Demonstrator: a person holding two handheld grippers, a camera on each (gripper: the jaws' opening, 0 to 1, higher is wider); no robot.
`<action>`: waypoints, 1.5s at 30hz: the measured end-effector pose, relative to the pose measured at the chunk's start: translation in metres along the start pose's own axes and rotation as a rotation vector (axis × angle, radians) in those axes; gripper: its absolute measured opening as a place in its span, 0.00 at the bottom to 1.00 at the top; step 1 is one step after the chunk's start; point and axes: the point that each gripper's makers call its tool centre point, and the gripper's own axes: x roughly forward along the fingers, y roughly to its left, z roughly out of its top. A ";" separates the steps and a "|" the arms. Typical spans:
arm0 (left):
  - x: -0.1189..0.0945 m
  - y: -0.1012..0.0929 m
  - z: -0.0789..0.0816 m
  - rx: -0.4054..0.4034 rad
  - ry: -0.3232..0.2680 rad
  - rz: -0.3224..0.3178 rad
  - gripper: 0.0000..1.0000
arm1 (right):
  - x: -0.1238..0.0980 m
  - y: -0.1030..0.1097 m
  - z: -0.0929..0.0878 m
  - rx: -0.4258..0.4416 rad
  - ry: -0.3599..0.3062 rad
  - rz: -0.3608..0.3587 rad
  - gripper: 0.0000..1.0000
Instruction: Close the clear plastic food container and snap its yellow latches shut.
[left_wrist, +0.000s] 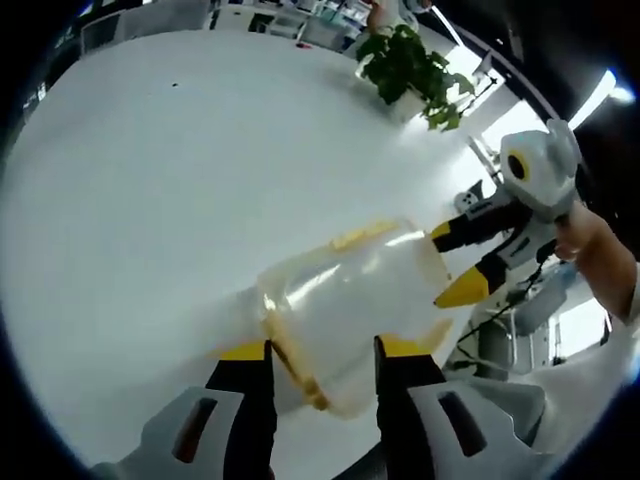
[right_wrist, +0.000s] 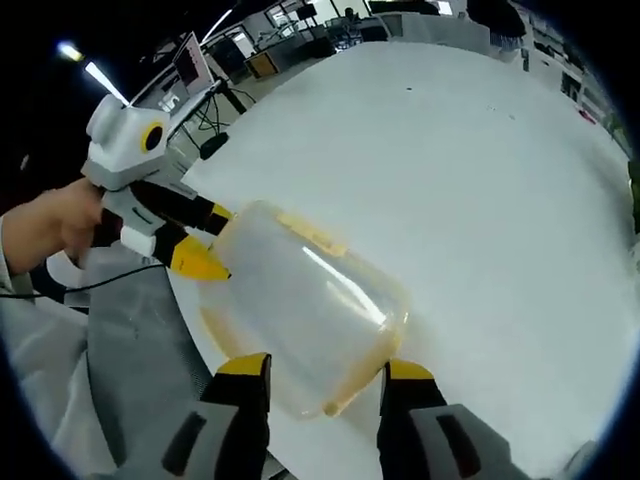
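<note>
So the clear container (left_wrist: 345, 305) is up off the white table (left_wrist: 150, 200), caught between both grippers, one at each end. In the left gripper view it sits around 6 o'clock, just ahead of the left gripper (left_wrist: 322, 365), whose yellow-tipped jaws are spread on either side of the near end. I honestly can't tell if they're squeezing it or just bracketing it. The right gripper (left_wrist: 455, 262) comes in from 3 o'clock, jaws parted around the far end, tips on or right at the plastic.

The right gripper view mirrors that: the container is at 6 o'clock and the other gripper is at 9 o'clock.

My guess is it's held from both ends so neither side slips while the lid gets seated. Looks empty to me, nothing but glare through the walls. The lid seems to be on already, with a yellow latch (left_wrist: 362, 236) along the top edge and another yellow strip (left_wrist: 295, 372) along the near rim. Whether either is snapped down, can't say.

There's a potted plant (left_wrist: 412, 68) way off at 1 o'clock, well clear of everything.
</note>
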 end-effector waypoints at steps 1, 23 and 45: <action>0.001 0.001 0.001 -0.007 -0.005 0.001 0.39 | 0.000 0.000 0.000 0.002 0.000 0.000 0.42; -0.010 -0.004 -0.002 0.103 0.005 -0.026 0.46 | -0.010 0.002 -0.008 -0.134 -0.006 -0.010 0.40; -0.034 -0.012 0.027 0.403 -0.111 0.044 0.52 | -0.042 0.000 0.019 -0.372 -0.149 -0.052 0.29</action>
